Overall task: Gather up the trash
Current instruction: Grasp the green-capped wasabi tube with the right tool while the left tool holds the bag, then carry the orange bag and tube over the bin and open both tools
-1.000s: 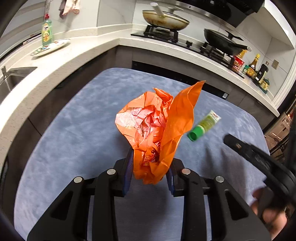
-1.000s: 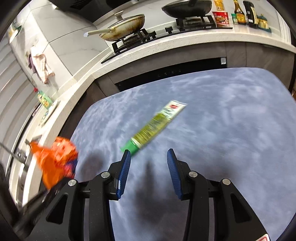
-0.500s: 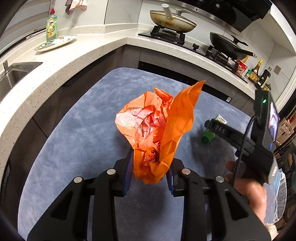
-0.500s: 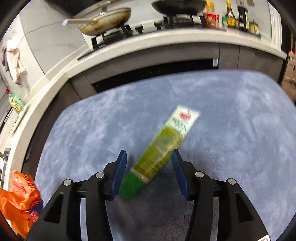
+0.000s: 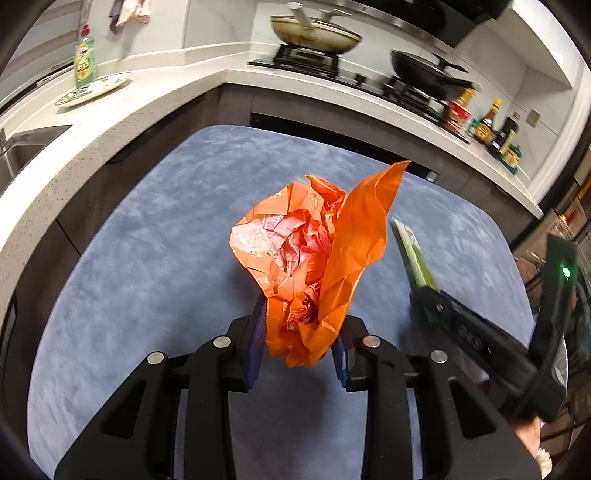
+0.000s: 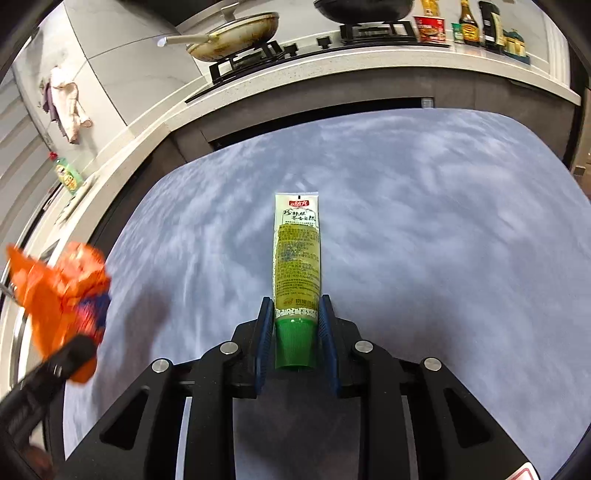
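Observation:
My left gripper (image 5: 300, 332) is shut on a crumpled orange plastic bag (image 5: 314, 258) and holds it above the blue-grey table mat (image 5: 147, 258). The bag also shows at the left edge of the right wrist view (image 6: 62, 295). My right gripper (image 6: 295, 328) is shut on a green-capped yellow-green tube (image 6: 296, 258), gripping it at the cap end, with the tube pointing straight forward above the mat (image 6: 443, 240). In the left wrist view the tube (image 5: 413, 254) sticks up to the right of the bag, held in the right gripper (image 5: 432, 302).
A white kitchen counter (image 5: 110, 122) wraps around behind the table, with a stove, a pan (image 5: 314, 33), a black wok (image 5: 424, 72), sauce bottles (image 5: 491, 122), a plate and a green soap bottle (image 5: 84, 61). A sink (image 5: 18, 151) is at far left.
My right gripper has closed on the tube, which lay loose on the mat, and lifted it beside the bag. My left gripper still holds the orange bag.

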### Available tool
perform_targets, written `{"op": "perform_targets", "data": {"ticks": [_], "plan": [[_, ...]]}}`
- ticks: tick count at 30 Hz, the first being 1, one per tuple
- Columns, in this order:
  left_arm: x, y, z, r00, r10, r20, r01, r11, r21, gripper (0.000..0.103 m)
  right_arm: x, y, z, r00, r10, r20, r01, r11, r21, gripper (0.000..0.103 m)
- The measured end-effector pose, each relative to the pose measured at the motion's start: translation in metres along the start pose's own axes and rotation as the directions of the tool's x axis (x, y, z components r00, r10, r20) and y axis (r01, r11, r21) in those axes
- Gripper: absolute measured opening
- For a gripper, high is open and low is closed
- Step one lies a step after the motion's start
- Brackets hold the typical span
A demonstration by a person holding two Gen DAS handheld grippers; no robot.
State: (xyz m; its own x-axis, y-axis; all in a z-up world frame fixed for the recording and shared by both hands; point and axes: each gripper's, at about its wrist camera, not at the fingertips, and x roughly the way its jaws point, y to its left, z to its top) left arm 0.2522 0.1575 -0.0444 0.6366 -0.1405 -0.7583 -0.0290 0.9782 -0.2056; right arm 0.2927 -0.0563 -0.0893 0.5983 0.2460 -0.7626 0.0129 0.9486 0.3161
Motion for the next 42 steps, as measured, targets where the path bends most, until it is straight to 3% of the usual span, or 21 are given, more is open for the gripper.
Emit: {"op": "perform_targets", "data": {"ticks": [11,23,30,39,42], "plan": [[-0.022,-0.102,-0.051,0.993,-0.104,-0.056,0.111,0.983,0.149,0.03,-0.116,-0.078,-0.06,0.998,-0.026,0.05,0.022,0.997,0.076,0.023],[-0.05,-0.23,-0.101,0.97,-0.22,-0.105,0.242,0.915,0.322,0.03,-0.223,-0.167,-0.094,0.979,-0.118,0.168,0.081,0.974,0.214,0.023],[-0.054,-0.28,-0.112,0.957,-0.26,-0.128,0.289,0.887,0.36,0.03,-0.252,-0.201,-0.096,0.968,-0.138,0.212,0.082,0.964,0.252,0.023],[-0.059,-0.321,-0.111,0.954,-0.278,-0.115,0.3,0.854,0.426,0.03,-0.269,-0.227,-0.094,0.955,-0.144,0.259,0.066,0.956,0.287,0.023],[-0.059,-0.339,-0.109,0.945,-0.302,-0.128,0.327,0.831,0.451,0.03,-0.278,-0.238,-0.089,0.946,-0.157,0.282,0.067,0.951,0.302,0.023]]}}
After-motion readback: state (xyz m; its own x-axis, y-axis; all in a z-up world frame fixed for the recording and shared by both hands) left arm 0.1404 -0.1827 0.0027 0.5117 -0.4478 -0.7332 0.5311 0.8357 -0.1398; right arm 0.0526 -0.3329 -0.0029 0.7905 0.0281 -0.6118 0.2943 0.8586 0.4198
